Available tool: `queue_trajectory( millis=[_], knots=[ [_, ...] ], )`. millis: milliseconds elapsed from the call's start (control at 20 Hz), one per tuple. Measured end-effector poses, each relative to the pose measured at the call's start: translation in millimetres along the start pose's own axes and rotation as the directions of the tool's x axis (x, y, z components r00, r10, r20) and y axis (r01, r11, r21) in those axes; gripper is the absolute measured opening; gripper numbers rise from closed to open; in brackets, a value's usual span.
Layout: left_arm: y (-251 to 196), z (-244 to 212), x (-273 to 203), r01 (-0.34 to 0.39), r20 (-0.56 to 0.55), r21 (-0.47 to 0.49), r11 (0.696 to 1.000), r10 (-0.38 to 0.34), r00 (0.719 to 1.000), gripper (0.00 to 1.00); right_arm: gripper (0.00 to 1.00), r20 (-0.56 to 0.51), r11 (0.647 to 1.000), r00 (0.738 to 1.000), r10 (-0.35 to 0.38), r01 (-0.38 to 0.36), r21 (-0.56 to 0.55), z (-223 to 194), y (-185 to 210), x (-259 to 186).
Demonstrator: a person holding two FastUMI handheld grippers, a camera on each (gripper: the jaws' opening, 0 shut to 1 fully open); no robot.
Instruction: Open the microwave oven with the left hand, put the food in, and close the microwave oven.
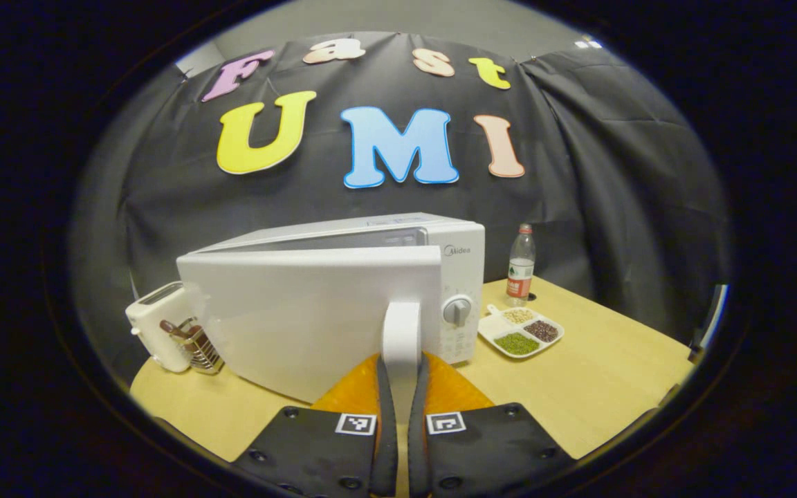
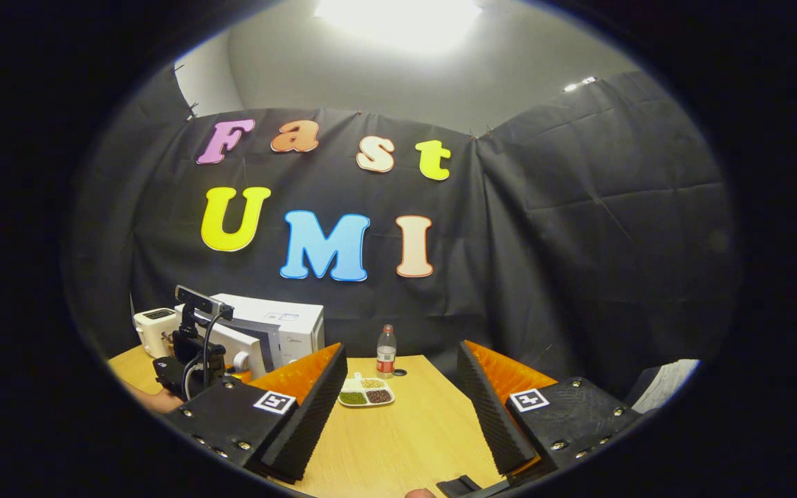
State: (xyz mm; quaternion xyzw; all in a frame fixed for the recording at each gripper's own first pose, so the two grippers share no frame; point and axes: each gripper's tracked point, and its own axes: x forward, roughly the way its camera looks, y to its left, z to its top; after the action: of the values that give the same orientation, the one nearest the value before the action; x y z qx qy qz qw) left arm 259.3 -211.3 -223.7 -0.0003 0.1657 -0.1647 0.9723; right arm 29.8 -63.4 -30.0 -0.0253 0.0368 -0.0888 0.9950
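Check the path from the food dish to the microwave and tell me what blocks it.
The door is the obstacle. It is only partly swung out, with the left gripper shut on its handle, and it covers the microwave opening. The dish sits on the table beside the control panel. The right gripper is open.
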Motion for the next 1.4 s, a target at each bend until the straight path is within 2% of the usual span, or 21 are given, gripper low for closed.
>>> queue_trajectory(
  millis=[350,400,600,750,1000,1200,1350,1400],
  knots=[
    [36,-21,-65,-0.115,-0.028,-0.012,0.993,0.115,0.993,0.12,0.96,0.019,0.991,0.993,0.118,-0.119,0.056,-3,4,-18],
    [43,-23,-73,-0.134,-0.032,-0.011,0.991,0.134,0.99,0.14,0.96,0.026,0.989,0.99,0.137,-0.138,0.06,-4,7,-21],
    [76,-36,-109,-0.223,-0.051,-0.011,0.975,0.222,0.974,0.12,0.96,0.02,0.972,0.976,0.217,-0.218,0.084,-12,22,-30],
    [98,-44,-130,-0.259,-0.058,-0.016,0.966,0.258,0.964,0.12,0.97,0.026,0.963,0.967,0.255,-0.256,0.082,-10,35,-32],
    [126,-51,-153,-0.267,-0.057,-0.037,0.963,0.265,0.963,0.12,0.96,0.048,0.952,0.955,0.294,-0.297,0.08,1,68,-30],
    [146,-56,-164,-0.234,-0.051,-0.034,0.972,0.232,0.971,0.15,0.96,0.052,0.947,0.951,0.306,-0.31,0.089,7,107,-27],
    [164,-61,-173,-0.208,-0.05,-0.035,0.977,0.206,0.977,0.12,0.97,0.048,0.944,0.95,0.309,-0.312,0.102,7,135,-24],
    [169,-61,-176,-0.196,-0.05,-0.039,0.98,0.194,0.98,0.14,0.96,0.052,0.944,0.949,0.31,-0.314,0.106,9,145,-23]
  ],
)
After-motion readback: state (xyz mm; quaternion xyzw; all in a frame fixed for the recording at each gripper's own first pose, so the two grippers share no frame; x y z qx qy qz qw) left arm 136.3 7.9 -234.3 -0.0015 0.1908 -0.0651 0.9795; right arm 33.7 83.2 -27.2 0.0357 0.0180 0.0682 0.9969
